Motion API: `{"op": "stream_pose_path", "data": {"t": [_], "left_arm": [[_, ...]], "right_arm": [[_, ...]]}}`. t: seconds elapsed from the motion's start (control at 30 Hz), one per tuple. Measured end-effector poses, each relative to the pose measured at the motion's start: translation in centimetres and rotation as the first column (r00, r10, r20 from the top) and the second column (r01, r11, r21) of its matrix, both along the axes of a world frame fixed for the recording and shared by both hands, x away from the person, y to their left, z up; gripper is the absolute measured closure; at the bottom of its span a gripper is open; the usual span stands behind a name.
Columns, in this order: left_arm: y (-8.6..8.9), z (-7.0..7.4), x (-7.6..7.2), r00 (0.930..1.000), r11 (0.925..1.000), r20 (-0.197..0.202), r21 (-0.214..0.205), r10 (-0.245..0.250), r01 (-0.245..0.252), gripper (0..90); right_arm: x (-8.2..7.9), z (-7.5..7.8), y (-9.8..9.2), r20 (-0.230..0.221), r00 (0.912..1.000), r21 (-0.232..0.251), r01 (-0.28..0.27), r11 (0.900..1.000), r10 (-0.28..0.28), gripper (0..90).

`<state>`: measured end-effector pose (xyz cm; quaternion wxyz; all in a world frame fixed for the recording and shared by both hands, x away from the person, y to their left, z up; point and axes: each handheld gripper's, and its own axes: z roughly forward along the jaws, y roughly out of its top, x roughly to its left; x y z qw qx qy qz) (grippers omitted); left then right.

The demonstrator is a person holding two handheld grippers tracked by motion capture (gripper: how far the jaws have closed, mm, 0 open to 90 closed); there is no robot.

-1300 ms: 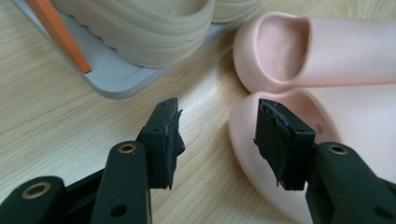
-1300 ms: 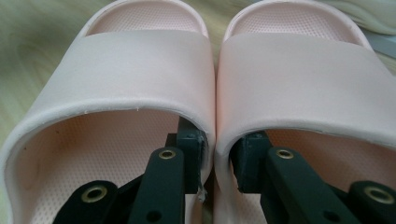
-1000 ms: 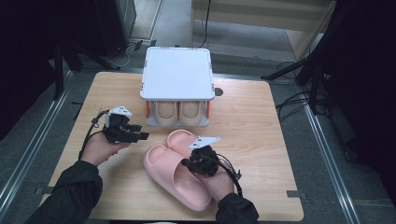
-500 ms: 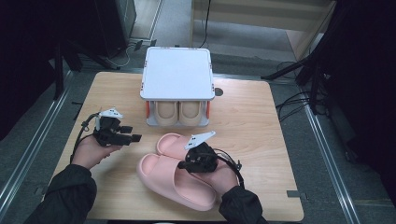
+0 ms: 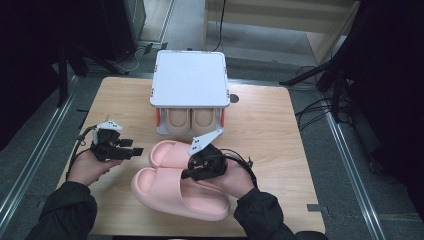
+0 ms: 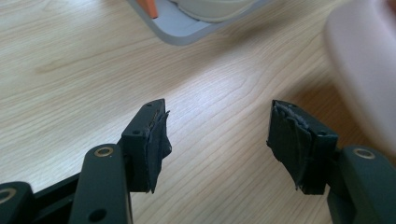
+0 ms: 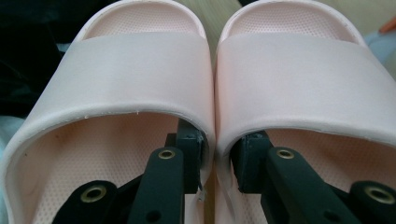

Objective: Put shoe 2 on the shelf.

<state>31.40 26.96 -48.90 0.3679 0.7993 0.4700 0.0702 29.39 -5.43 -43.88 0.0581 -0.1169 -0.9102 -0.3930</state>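
Two pink slide slippers [image 5: 175,192] lie side by side at the table's near middle. My right gripper [image 5: 192,172] is shut on their two touching inner walls, one jaw inside each slipper. In the right gripper view the pads [image 7: 194,149] pinch those walls between the left slipper [image 7: 135,70] and the right slipper [image 7: 303,70]. My left gripper [image 5: 135,151] hovers to the left of the pair; its jaws have just been opening and stand open with nothing between them. The left gripper [image 6: 217,135] sits over bare wood, with a pink slipper edge [image 6: 364,60] at the right.
A white-topped rack [image 5: 189,80] stands at the back middle with a beige pair of shoes [image 5: 192,120] on its lower shelf. Its grey base [image 6: 187,32] and an orange post [image 6: 152,7] lie ahead of the left gripper. Bare wooden table [image 5: 280,130] stretches to the right.
The left hand has drawn back to the left, away from the slippers. The right hand has risen and swung the pinched pair to lie more crosswise near the front edge.
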Motion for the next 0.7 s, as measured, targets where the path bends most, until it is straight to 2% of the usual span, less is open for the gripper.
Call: {"op": "stream_pose_path", "data": {"t": [0.17,0.33,0.43,0.53,0.63,0.7], "left_arm": [[0.4,0.0,-0.2,0.9998,0.9998,0.000,-0.003,0.018,-0.018,37.3],[0.6,-0.2,-0.3,0.9998,0.9998,-0.001,-0.007,0.020,-0.020,37.4],[0.4,-0.1,-0.3,0.9999,0.9998,-0.008,-0.014,0.011,-0.011,37.5],[0.1,-0.1,-0.4,1.0000,0.9998,-0.002,-0.017,0.006,-0.006,37.5],[0.0,-0.1,-0.3,0.9999,0.9999,-0.009,-0.014,0.005,-0.005,37.5],[0.1,-0.2,-0.3,1.0000,1.0000,-0.006,-0.006,0.004,-0.004,37.5]], "right_arm": [[0.8,3.5,0.7,0.033,0.9986,0.002,-0.042,0.9991,0.042,75.7],[1.9,7.5,1.2,0.058,0.9949,0.043,-0.086,0.9954,0.083,75.5],[2.5,10.0,1.6,0.066,0.9955,0.047,-0.071,0.9964,0.068,75.5],[3.6,12.2,2.0,0.051,0.9977,0.034,-0.046,0.9984,0.044,75.5],[4.7,14.0,2.5,0.074,0.9971,-0.005,0.019,0.9998,-0.019,75.5],[5.7,15.0,2.8,0.091,0.9932,-0.031,0.075,0.9967,-0.072,75.5]]}}
